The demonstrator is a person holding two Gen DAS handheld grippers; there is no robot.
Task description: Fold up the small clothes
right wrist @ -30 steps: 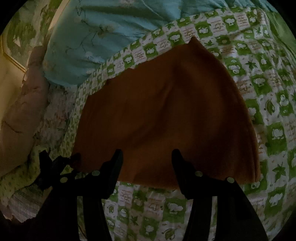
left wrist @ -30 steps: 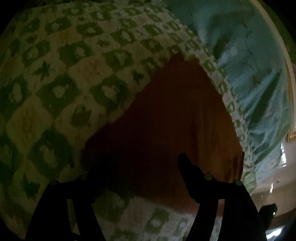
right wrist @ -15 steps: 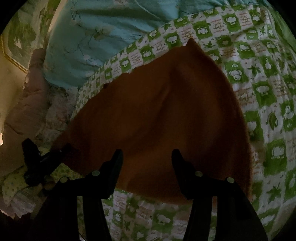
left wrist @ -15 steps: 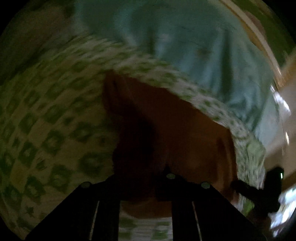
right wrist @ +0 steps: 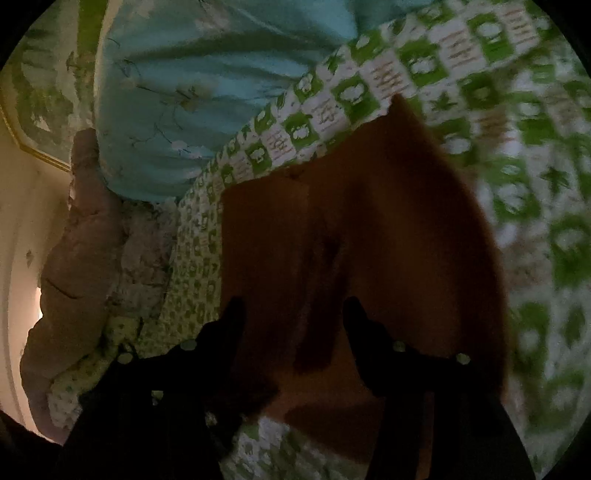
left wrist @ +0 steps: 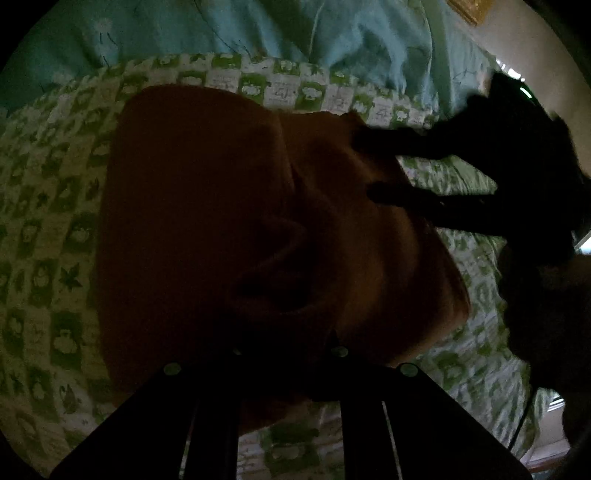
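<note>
Bed with a green-and-white checkered sheet fills most of both views; a light blue blanket sits bunched along the top of the left wrist frame and upper left of the right wrist frame, and a beige pillow lies at the left edge of the right view. The brown cloth is spread on the sheet in the middle of the frame, partly doubled over: a folded layer covers its left half in the left view, with a loose pucker near center. Lighting is dim, so seams are hard to read. Left claw is at bottom center, fingers close together and buried in dark cloth; looks clenched on the brown cloth's near edge, judged from the bunching above it. Right claw is spread, released, one finger either side of a vertical crease, hovering over or resting on the cloth, cannot tell which. In the left view it enters from the right, tips on the cloth's far right corner. Step in hand looks like carrying one side across to make the fold. To do it well: keep the pinched edge taut and low, line it up with the opposite edge, use the released claw to pin the crease, and flatten the center pucker before letting go.
</note>
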